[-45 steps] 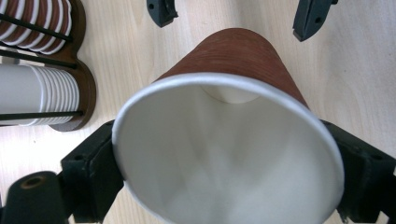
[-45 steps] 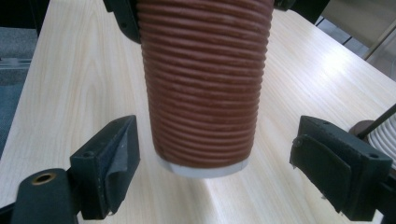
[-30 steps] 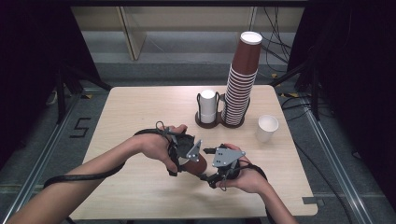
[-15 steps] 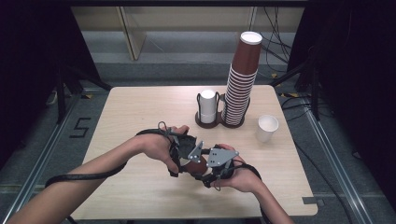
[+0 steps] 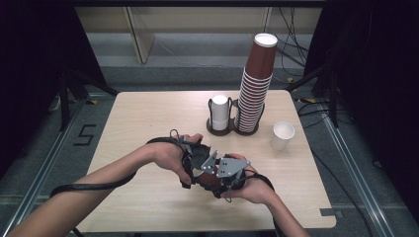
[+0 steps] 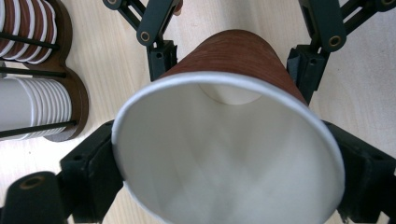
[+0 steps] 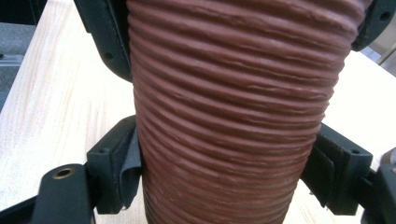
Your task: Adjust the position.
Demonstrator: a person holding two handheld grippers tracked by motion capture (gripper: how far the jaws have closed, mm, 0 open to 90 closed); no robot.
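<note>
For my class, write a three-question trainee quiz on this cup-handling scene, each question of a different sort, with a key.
1. True or false: the brown cup between the grippers is white inside.
2. Which stack in the holder stands taller? A: white cups B: brown cups
3. Where does the loose white cup stand relative to the holder in the high view?

Key
1. True.
2. B.
3. To its right, upright on the table, apart from it.

The left gripper clamps the brown cup near its rim; the right gripper's jaws have just been closing around its ribbed wall.
</note>
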